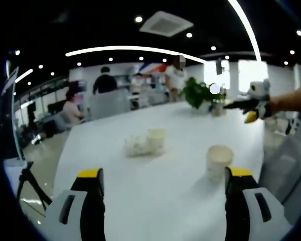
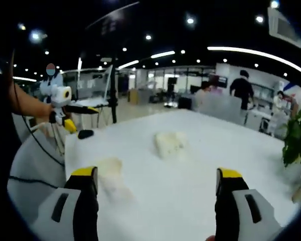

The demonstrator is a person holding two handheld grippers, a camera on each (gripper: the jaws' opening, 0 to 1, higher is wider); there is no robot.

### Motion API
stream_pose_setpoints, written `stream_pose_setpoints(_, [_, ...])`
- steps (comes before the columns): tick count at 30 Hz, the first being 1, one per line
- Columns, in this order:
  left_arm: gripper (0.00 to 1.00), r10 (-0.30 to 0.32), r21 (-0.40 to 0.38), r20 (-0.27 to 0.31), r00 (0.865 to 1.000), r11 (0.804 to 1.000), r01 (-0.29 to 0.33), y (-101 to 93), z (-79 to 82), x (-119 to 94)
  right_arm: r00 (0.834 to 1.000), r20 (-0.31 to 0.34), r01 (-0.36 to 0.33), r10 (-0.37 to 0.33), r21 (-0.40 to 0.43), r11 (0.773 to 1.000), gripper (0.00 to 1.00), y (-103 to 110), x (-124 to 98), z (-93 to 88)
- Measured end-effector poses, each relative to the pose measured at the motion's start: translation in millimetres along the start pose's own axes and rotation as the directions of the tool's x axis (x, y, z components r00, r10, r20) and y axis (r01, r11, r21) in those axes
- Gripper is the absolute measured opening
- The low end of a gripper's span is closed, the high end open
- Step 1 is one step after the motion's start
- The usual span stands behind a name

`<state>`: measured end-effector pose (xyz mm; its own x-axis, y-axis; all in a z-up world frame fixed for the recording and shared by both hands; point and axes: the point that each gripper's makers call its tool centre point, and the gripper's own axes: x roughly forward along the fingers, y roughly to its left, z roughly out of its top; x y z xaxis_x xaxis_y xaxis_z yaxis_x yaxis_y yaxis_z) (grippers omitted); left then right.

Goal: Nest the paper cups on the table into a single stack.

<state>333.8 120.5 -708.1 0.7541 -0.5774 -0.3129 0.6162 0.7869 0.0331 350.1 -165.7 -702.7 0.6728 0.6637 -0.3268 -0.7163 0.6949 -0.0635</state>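
With both grippers' jaws wide and empty, bring the left gripper (image 1: 163, 182) forward so the cup (image 1: 218, 161) beside its right finger (image 1: 239, 182) sits centred between the jaws before closing, right gripper (image 2: 155, 182) waiting.

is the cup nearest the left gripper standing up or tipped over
Upright. In the left gripper view the paper cup stands on the white table with its round open rim facing up, just beside the gripper's right jaw.

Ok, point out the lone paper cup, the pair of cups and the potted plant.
Lone paper cup (image 1: 219, 160), left gripper view, side wall.
Pair of cups (image 1: 146, 142), left gripper view, where they meet.
Potted plant (image 1: 196, 93), left gripper view, leaves.
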Motion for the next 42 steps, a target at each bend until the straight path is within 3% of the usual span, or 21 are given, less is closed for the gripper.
stream_pose_setpoints(6, [0.98,0.013,0.0,0.019,1.0,1.0,-0.013,6.6,1.6,-2,1.0,0.02,0.001,-0.001,0.002,1.0,1.0,3,-3,-8.4])
stream_pose_setpoints(15, [0.98,0.001,-0.006,0.02,1.0,1.0,-0.001,2.2,-2.1,0,0.996,0.051,0.069,-0.072,0.064,0.996,1.0,-5,-15,-20.0])
stream_pose_setpoints(22, [0.98,0.027,-0.026,0.035,0.999,0.999,-0.026,2.5,-3.6,3,0.996,0.063,0.06,-0.064,0.061,0.996,1.0,2,-21,-19.7])
stream_pose_setpoints(25, [0.98,0.018,-0.028,0.032,0.999,0.999,-0.018,-0.7,-3.7,4,0.995,0.067,0.066,-0.071,0.07,0.995,1.0,1,-24,-21.0])
stream_pose_setpoints(27, [0.98,0.004,-0.054,0.059,0.998,0.999,-0.001,-3.5,0.0,5,0.995,0.069,0.07,-0.076,0.078,0.994,1.0,0,-25,-22.7])
stream_pose_setpoints(33, [0.98,-0.007,-0.081,0.033,0.999,0.997,0.009,-3.3,-1.9,10,0.994,0.073,0.074,-0.08,0.083,0.994,1.0,0,-27,-22.8])
stream_pose_setpoints(42, [0.98,-0.016,-0.057,0.052,0.999,0.998,0.019,-0.9,9.3,29,0.993,0.086,0.071,-0.078,0.09,0.993,1.0,2,-28,-20.9])
